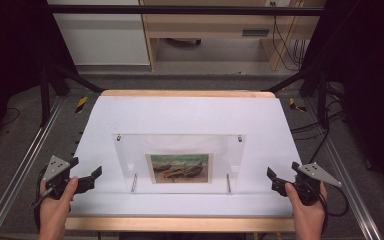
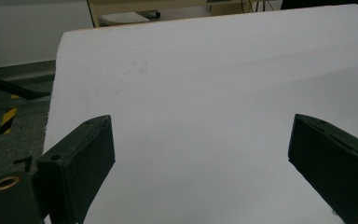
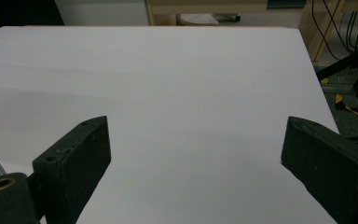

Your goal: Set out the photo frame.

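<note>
Left tongs (image 1: 91,176) wide open, empty, at worktop (image 1: 190,112) left edge. Right tongs (image 1: 276,179) wide open, empty, at right edge. Clear frame (image 1: 180,162) with picture (image 1: 180,167) between, well apart.

The table (image 1: 180,115) is covered in plain white, edged by a pale wood rim. The frame (image 1: 130,150) is clear and colourless, with small silver pins, and the picture (image 1: 181,168) in it is painted in greens, greys and browns; its subject looks like beached boats, though detail is blurred. The left gripper (image 1: 86,176) and right gripper (image 1: 280,181) are black, each topped by a grey plate. Yellow-and-black striped tape (image 1: 81,104) is seen on the grey floor.
</note>
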